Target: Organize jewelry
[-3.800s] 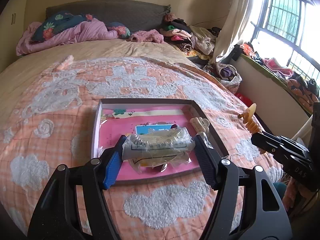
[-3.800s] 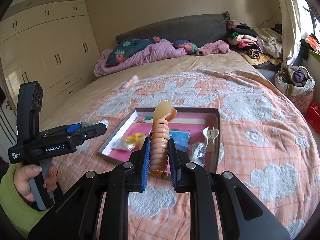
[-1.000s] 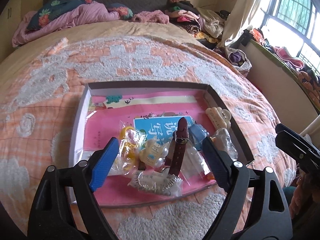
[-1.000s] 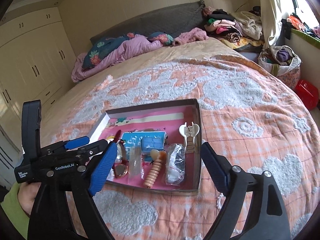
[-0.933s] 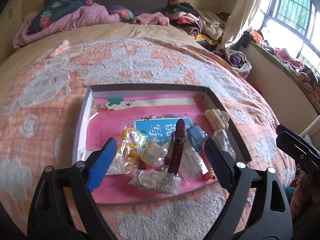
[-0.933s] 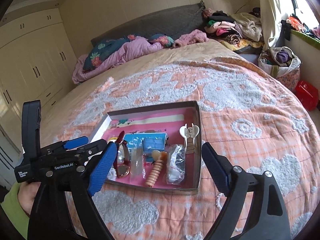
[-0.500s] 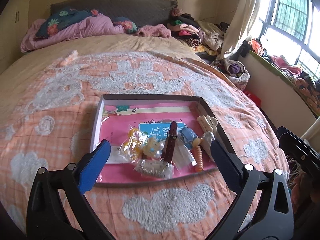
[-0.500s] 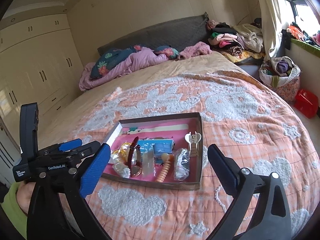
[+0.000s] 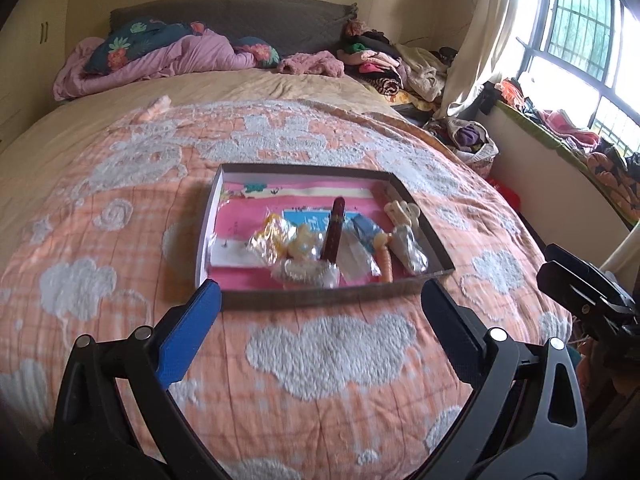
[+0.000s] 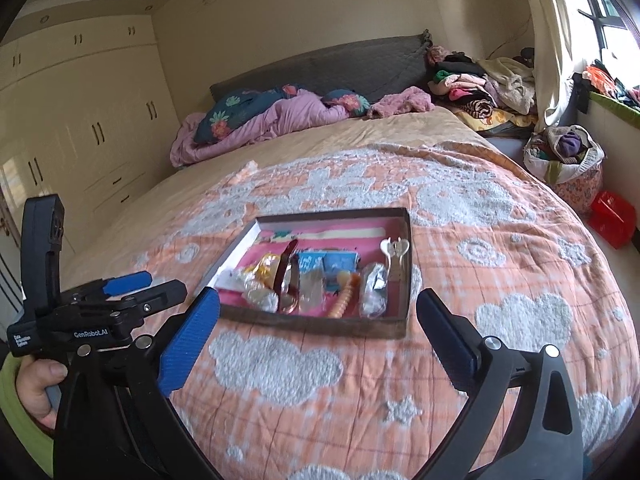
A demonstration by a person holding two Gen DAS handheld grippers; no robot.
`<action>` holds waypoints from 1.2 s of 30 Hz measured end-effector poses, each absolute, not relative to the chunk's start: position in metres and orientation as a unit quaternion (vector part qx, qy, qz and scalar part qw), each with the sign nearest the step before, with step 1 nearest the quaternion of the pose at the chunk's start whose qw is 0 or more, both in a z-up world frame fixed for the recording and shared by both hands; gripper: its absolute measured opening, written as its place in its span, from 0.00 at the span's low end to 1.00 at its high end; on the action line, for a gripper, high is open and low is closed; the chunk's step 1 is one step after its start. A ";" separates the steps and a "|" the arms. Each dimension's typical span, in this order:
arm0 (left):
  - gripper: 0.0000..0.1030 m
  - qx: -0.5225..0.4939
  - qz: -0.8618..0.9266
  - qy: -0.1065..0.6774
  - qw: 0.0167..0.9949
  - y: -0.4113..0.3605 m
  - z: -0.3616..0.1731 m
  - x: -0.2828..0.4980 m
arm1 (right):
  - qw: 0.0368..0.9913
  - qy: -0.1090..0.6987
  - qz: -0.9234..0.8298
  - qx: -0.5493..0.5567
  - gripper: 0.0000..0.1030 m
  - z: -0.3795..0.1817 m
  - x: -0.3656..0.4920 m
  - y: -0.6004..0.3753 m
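On the bed (image 9: 100,240), a shallow box (image 9: 320,300) lies flat on the orange quilt, and both tools hang short of its near wall, spread wide with nothing between their fingers: left tool (image 9: 320,312), right tool (image 10: 318,316). Inside the box, toward its near wall, lie bagged trinkets, a brown strap (image 9: 334,236), a peach coil (image 10: 344,304) and a cream clip (image 10: 394,252).

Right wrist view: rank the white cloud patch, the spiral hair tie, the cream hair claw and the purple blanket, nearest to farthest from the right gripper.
From the open right gripper:
1. White cloud patch, on the bedspread just below the jaws.
2. Spiral hair tie, near the tray's front wall.
3. Cream hair claw, farther back by the tray's right wall.
4. Purple blanket, bunched at the headboard.
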State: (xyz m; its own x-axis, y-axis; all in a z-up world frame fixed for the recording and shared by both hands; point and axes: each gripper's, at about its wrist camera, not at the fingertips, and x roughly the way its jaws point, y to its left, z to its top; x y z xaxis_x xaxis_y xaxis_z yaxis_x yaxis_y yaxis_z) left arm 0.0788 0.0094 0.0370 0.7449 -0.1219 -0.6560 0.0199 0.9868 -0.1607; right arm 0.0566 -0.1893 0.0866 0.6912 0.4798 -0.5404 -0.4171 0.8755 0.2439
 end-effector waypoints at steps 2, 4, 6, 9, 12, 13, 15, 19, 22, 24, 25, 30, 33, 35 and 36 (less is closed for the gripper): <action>0.91 -0.075 -0.036 0.357 0.931 0.008 0.032 0.071 | 0.917 0.312 0.244 0.048 0.95 0.083 0.051 -0.189; 0.91 -0.077 -0.037 0.357 0.930 0.006 0.029 0.066 | 0.914 0.319 0.246 0.049 0.95 0.078 0.047 -0.188; 0.91 -0.076 -0.037 0.358 0.930 0.004 0.026 0.061 | 0.912 0.325 0.247 0.045 0.95 0.074 0.044 -0.187; 0.91 -0.074 -0.035 0.362 0.929 0.002 0.023 0.056 | 0.908 0.334 0.247 0.048 0.95 0.069 0.040 -0.187; 0.91 -0.075 -0.035 0.364 0.928 0.001 0.021 0.053 | 0.906 0.338 0.248 0.047 0.95 0.066 0.038 -0.186; 0.91 -0.074 -0.035 0.365 0.928 0.001 0.021 0.053 | 0.906 0.339 0.249 0.046 0.95 0.066 0.037 -0.185; 0.91 -0.073 -0.034 0.365 0.927 0.000 0.021 0.052 | 0.907 0.338 0.248 0.046 0.95 0.066 0.036 -0.186; 0.91 -0.073 -0.031 0.364 0.928 0.000 0.021 0.050 | 0.908 0.335 0.246 0.046 0.95 0.067 0.033 -0.186; 0.91 -0.072 -0.028 0.363 0.929 0.000 0.022 0.047 | 0.908 0.335 0.246 0.046 0.95 0.068 0.032 -0.187; 0.91 -0.071 -0.028 0.361 0.929 0.000 0.023 0.046 | 0.908 0.335 0.246 0.045 0.95 0.068 0.032 -0.187; 0.91 -0.072 -0.027 0.361 0.929 0.000 0.023 0.046 | 0.908 0.335 0.247 0.045 0.95 0.068 0.031 -0.187; 0.91 -0.070 -0.024 0.361 0.930 0.001 0.025 0.046 | 0.908 0.334 0.247 0.044 0.95 0.069 0.032 -0.188; 0.91 -0.068 -0.023 0.359 0.931 0.001 0.028 0.044 | 0.909 0.334 0.247 0.043 0.95 0.070 0.031 -0.189; 0.91 -0.069 -0.025 0.358 0.931 0.001 0.029 0.045 | 0.909 0.333 0.247 0.042 0.95 0.070 0.030 -0.189; 0.91 -0.069 -0.025 0.357 0.931 0.001 0.029 0.045 | 0.909 0.333 0.247 0.041 0.95 0.071 0.030 -0.188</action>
State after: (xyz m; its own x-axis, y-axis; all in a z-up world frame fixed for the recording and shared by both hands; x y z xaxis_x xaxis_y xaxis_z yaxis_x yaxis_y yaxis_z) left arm 0.0447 0.0013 0.0294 0.7438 -0.0958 -0.6615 -0.0024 0.9893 -0.1460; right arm 0.0304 -0.1882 0.0714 0.6570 0.4761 -0.5846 -0.4209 0.8749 0.2395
